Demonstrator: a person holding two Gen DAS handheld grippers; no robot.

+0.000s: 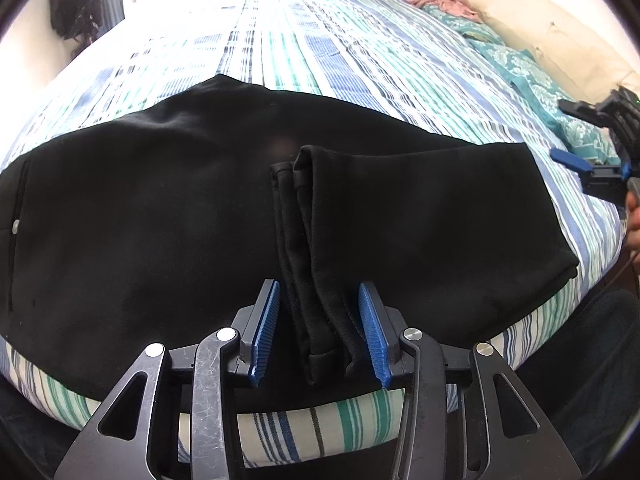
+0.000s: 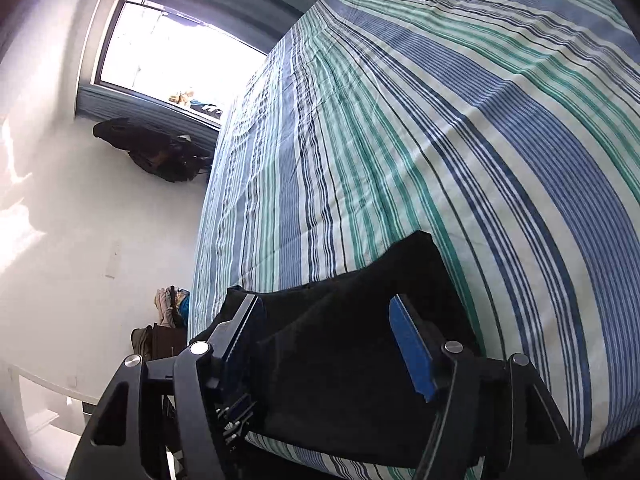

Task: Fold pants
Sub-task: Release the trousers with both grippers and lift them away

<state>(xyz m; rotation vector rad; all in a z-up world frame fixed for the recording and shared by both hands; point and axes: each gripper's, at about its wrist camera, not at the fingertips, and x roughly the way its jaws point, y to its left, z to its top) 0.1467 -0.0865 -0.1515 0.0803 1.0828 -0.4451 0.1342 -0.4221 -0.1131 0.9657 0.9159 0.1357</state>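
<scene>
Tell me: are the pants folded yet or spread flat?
Partly folded: the pants lie on the bed with the leg ends doubled back over them.

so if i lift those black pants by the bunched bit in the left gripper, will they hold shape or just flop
The black pants will probably flop: the fabric bunches into soft ridges between the left gripper fingers. They look fairly light, lying flat and thin on the striped bed sheet. The loose layers may slide apart.
</scene>
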